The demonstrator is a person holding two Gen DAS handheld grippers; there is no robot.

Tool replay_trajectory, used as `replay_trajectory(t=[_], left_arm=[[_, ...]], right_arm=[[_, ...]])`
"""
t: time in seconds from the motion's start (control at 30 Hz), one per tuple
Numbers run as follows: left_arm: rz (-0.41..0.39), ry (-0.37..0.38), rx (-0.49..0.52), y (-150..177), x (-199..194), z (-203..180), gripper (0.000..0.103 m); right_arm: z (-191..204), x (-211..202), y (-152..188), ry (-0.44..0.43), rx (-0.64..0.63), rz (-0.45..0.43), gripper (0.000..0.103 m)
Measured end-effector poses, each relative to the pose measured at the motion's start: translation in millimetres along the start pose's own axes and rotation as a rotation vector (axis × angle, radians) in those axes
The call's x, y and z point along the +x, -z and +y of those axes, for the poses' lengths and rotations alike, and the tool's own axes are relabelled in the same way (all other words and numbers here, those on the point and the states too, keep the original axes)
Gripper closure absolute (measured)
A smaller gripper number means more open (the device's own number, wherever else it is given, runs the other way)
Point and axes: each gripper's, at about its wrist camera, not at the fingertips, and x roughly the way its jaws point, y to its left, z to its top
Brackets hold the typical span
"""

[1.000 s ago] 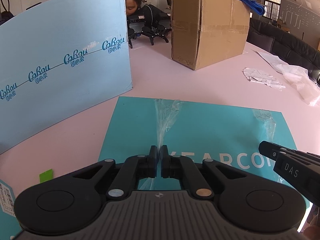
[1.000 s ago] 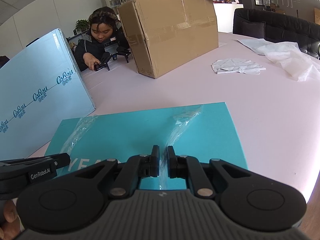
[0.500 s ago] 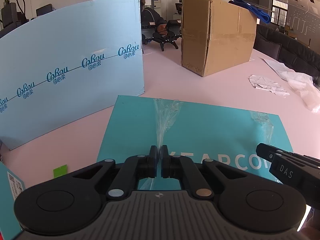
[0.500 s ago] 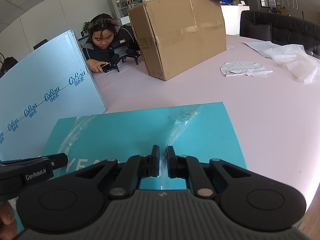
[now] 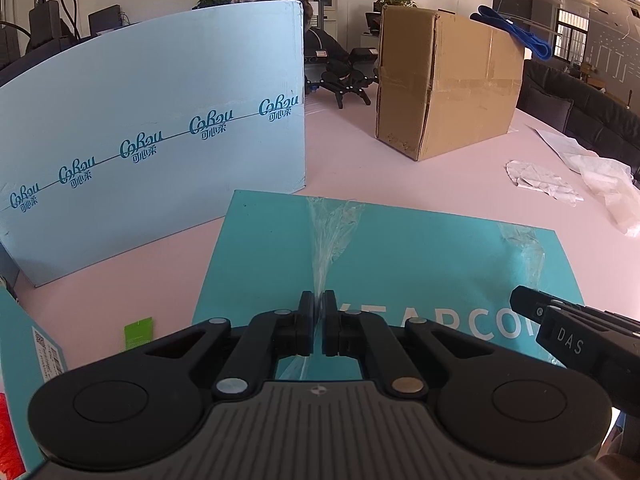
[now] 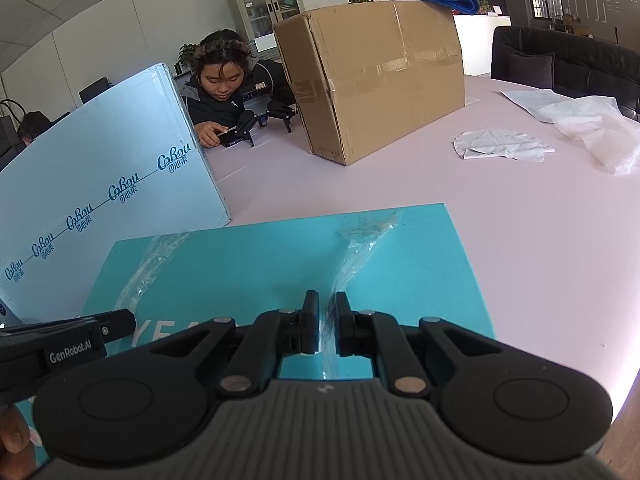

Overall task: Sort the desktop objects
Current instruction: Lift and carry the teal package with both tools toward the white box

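A flat teal board (image 5: 420, 264) with white letters lies on the pink table, also seen in the right wrist view (image 6: 260, 268). Two wrinkled strands of clear plastic film (image 5: 332, 232) run across it toward me. My left gripper (image 5: 318, 320) is shut on the left strand. My right gripper (image 6: 328, 320) is shut on the right strand (image 6: 360, 248). Each gripper shows in the other's view: the right gripper's side (image 5: 560, 332) low on the right, the left gripper's side (image 6: 80, 340) low on the left.
A tall light blue carton (image 5: 140, 140) stands left of the board. A brown cardboard box (image 5: 448, 80) with a blue strap sits behind. Crumpled white paper (image 5: 540, 180) lies right. A green tag (image 5: 138, 334) is near left. A person (image 6: 224, 88) sits at the far side.
The left wrist view has lifted slightly, so the blue carton and cardboard box sit further right and more of the room shows. Both grippers stay shut on the film.
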Motion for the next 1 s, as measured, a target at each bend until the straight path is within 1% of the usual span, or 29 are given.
replay_trajectory(t=[0.67, 1.0], left_arm=[[-0.007, -0.084, -0.075, 6.1, -18.1, 22.8, 0.101], [-0.023, -0.102, -0.108, 4.1, -28.7, 27.9, 0.101]], right_arm=[[22.0, 1.9, -0.6, -0.088, -0.033, 0.014, 0.092], [27.0, -1.3, -1.8, -0.117, -0.045, 0.012, 0.091]])
